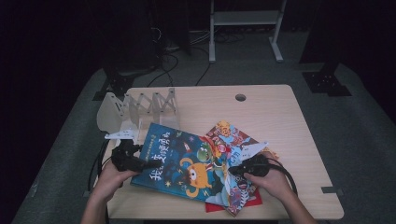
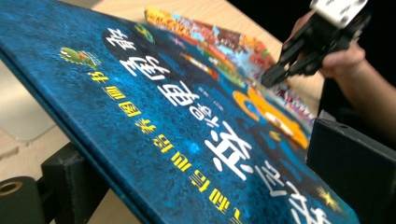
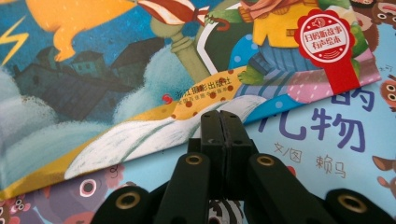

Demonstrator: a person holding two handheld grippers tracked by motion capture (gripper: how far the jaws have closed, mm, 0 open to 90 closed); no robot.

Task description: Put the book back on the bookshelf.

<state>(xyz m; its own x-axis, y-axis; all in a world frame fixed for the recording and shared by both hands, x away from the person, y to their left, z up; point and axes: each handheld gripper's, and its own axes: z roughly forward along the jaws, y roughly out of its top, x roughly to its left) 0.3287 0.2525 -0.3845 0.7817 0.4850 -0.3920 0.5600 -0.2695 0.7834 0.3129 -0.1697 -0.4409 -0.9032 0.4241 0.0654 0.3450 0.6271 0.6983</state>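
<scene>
Your left hand-held gripper (image 1: 140, 164) pinches the blue book (image 1: 180, 161) by its edge — it tilts up off the bench (image 1: 280, 116). Your right hand-held gripper (image 1: 235, 170), pressed together, rests on the books (image 1: 233, 140) below. The big book could slip out — it's heavy, and only its edge is held.

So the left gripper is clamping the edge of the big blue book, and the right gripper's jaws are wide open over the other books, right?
Not quite: the right gripper has its jaws shut together, as the right gripper view shows. The left gripper does clamp the blue book.
</scene>
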